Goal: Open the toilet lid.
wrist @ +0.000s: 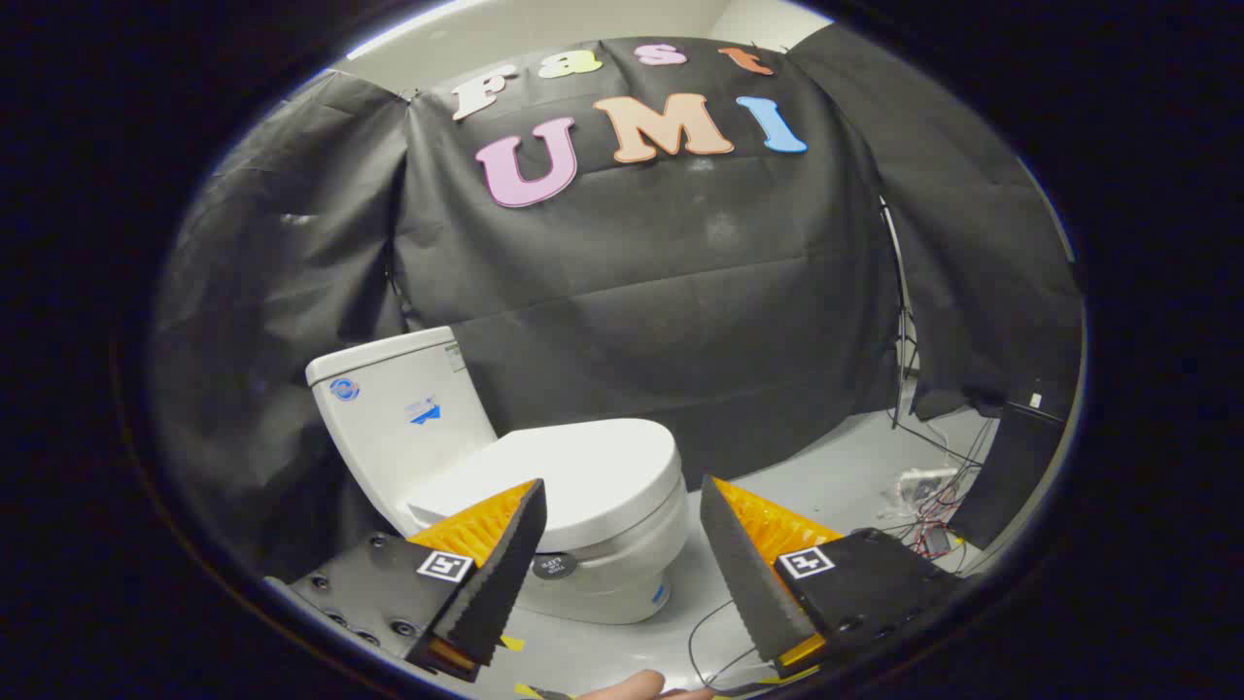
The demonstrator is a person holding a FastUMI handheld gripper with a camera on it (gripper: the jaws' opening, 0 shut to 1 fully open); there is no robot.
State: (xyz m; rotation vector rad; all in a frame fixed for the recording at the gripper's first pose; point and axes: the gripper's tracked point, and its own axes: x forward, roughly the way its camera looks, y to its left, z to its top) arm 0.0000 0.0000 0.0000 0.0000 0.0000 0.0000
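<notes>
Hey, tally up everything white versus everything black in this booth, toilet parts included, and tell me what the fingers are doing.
White: 2, the toilet lid (down) and tank.
Black: 2, the cloth wall and a box by the floor cables.
Total: 4.
Gripper: fingers open, short of the lid.

We stand in a test booth; black cloth (680,292) beyond the fingers, loose cables (933,506) on grey floor (826,486).

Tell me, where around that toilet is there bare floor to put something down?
The grey floor between the toilet and the tangle of cables is bare, up to the black cloth wall. By the cables and dark box it is crowded. The closed lid is bare too. The gripper hangs open before the toilet, touching nothing.
</notes>
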